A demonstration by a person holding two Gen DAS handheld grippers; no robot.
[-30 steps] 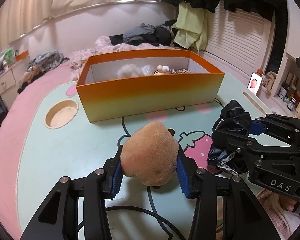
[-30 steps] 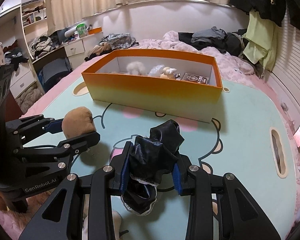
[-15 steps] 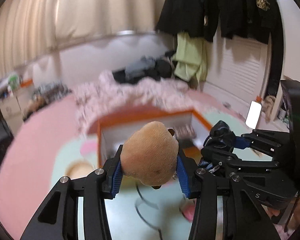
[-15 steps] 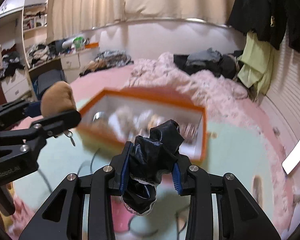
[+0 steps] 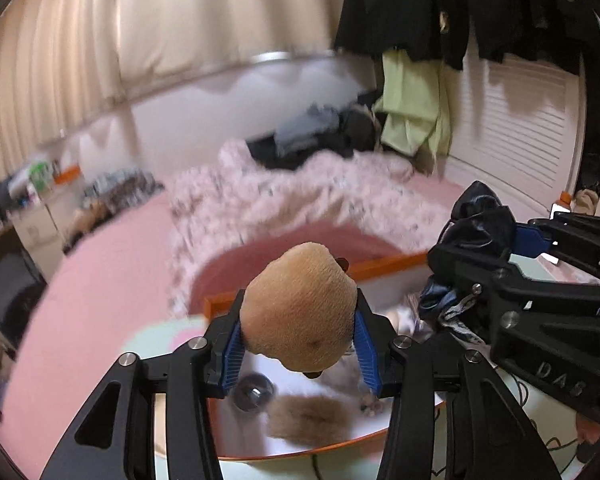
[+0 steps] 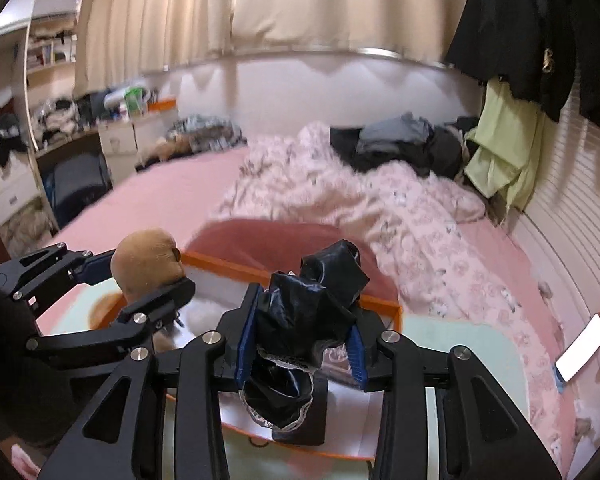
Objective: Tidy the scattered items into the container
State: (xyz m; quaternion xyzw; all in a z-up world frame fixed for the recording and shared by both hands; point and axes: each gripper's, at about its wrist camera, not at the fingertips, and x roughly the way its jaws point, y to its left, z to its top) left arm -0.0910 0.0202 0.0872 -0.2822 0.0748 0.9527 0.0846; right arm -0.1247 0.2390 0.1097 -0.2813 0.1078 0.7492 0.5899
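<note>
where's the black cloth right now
In the right wrist view the black cloth sits between the right gripper's pads, above the orange box.

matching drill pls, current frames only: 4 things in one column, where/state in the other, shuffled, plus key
Things
1. round tan plush toy
2. crumpled black shiny fabric with lace trim
3. orange-rimmed cardboard box
4. lit white phone

Places/states
A. lying on the pink bedding, at the right edge of the right wrist view
B. clamped in the left gripper
C. open-topped, below both grippers
D. clamped in the right gripper

Pairs: 1-B, 2-D, 3-C, 4-A
</note>
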